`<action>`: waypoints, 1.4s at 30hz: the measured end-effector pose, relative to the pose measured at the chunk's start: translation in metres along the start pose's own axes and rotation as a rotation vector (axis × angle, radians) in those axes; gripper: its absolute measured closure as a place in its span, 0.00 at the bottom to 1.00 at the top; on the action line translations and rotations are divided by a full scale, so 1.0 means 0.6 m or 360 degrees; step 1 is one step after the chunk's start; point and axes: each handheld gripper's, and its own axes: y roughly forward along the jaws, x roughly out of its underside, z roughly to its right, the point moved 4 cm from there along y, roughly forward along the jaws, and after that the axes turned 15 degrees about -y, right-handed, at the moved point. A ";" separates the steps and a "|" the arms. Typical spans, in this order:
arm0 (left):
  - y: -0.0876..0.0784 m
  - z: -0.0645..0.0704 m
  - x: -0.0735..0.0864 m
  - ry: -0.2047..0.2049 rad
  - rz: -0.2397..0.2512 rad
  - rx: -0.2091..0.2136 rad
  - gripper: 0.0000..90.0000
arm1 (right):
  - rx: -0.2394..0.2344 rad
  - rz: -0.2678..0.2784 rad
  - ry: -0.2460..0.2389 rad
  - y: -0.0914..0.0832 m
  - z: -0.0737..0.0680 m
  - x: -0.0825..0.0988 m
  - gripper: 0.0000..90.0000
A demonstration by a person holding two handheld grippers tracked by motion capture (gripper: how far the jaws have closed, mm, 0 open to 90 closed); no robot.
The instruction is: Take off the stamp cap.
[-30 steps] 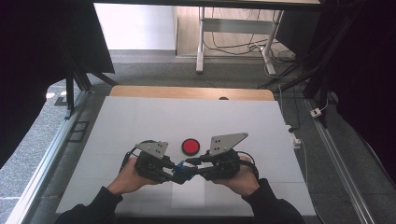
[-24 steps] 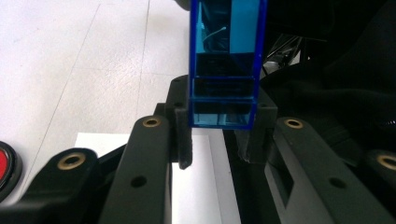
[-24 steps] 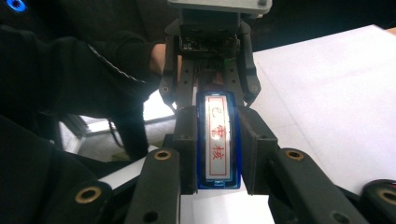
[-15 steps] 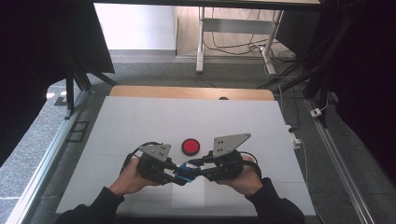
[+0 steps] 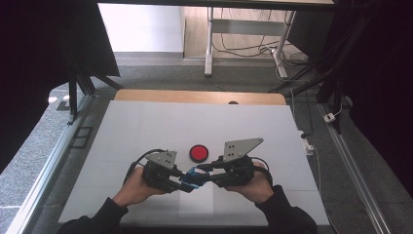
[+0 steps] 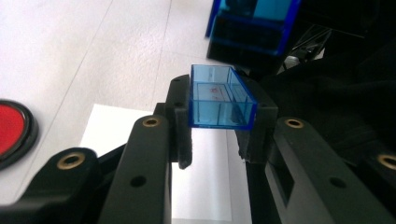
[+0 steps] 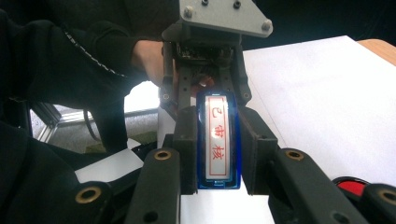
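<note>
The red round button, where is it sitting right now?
In the high view the red button lies on the white table, just beyond and between the left gripper and right gripper.

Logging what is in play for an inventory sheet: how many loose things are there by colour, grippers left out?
Blue: 2, a clear blue cap clamped in the left gripper and a blue stamp body with a red-lettered face clamped in the right gripper.
Red: 1, a round red pad on the white table.
Total: 3

Red button (image 5: pixel 198 152) — just beyond grippers
</note>
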 end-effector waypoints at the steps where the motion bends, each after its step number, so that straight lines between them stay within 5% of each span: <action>1: 0.000 -0.001 0.001 -0.0012 -0.0003 0.0002 0.76 | 0.0005 0.0008 0.0006 -0.001 0.000 0.000 0.79; 4: -0.001 -0.002 0.002 -0.0071 0.0023 -0.0043 0.76 | 0.0020 0.0017 0.0011 -0.003 0.003 0.000 0.79; 10: -0.013 0.001 0.009 -0.0080 0.0048 -0.0191 0.76 | 0.0045 0.0025 0.0023 -0.008 0.006 0.003 0.79; 20: -0.069 0.021 0.049 -0.0210 0.0171 -0.0416 0.76 | 0.0090 0.0017 0.0048 -0.012 0.014 0.008 0.79; 31: -0.133 0.043 0.111 -0.0368 0.0269 -0.0651 0.76 | 0.0110 0.0010 0.0074 -0.012 0.017 0.011 0.79; 42: -0.185 0.063 0.181 -0.0544 0.0378 -0.0812 0.76 | 0.0153 -0.0009 0.0118 -0.010 0.026 0.018 0.79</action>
